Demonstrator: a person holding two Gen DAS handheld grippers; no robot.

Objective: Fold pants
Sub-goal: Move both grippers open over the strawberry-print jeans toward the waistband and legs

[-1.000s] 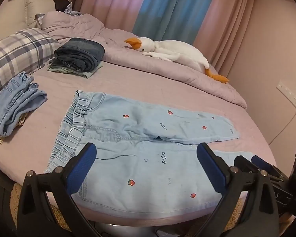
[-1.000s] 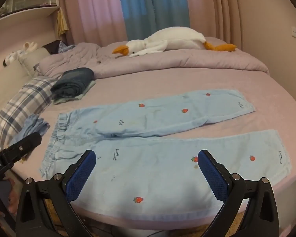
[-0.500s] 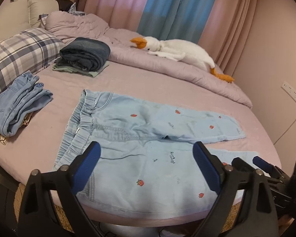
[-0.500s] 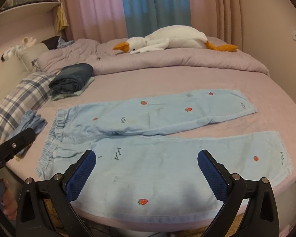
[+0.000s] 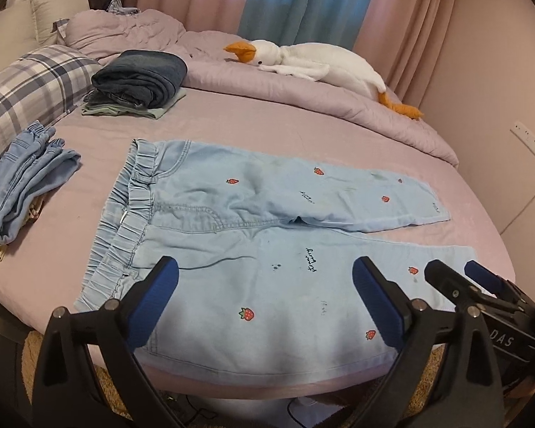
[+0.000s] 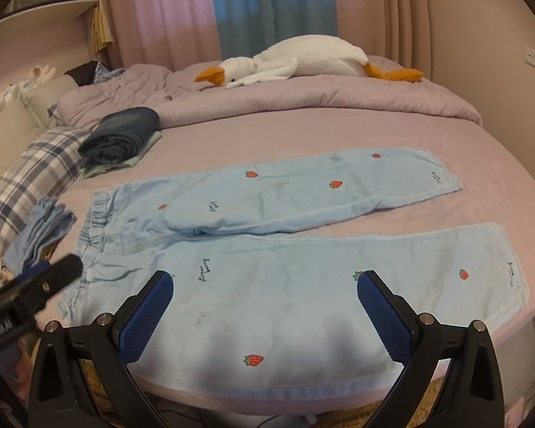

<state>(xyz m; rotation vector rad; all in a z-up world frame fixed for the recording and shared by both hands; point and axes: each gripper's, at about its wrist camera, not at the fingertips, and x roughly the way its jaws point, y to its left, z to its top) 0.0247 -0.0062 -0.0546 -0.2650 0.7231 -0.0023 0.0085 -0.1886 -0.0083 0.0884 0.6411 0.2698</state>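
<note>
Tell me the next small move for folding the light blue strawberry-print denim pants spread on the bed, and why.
Probably lower both grippers onto the near edge. The light blue strawberry-print denim pants lie flat and unfolded, legs apart. The left gripper, its jaws opening with no cloth between them, hovers near the waist end; the right gripper hangs open above the near leg. Gripping that edge would let the near leg fold over the far one.

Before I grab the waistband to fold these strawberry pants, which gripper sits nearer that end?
Probably left. The left gripper, jaws opening and empty, hovers by the waistband of the pants; the right gripper is over the near leg, toward the cuffs.
</note>
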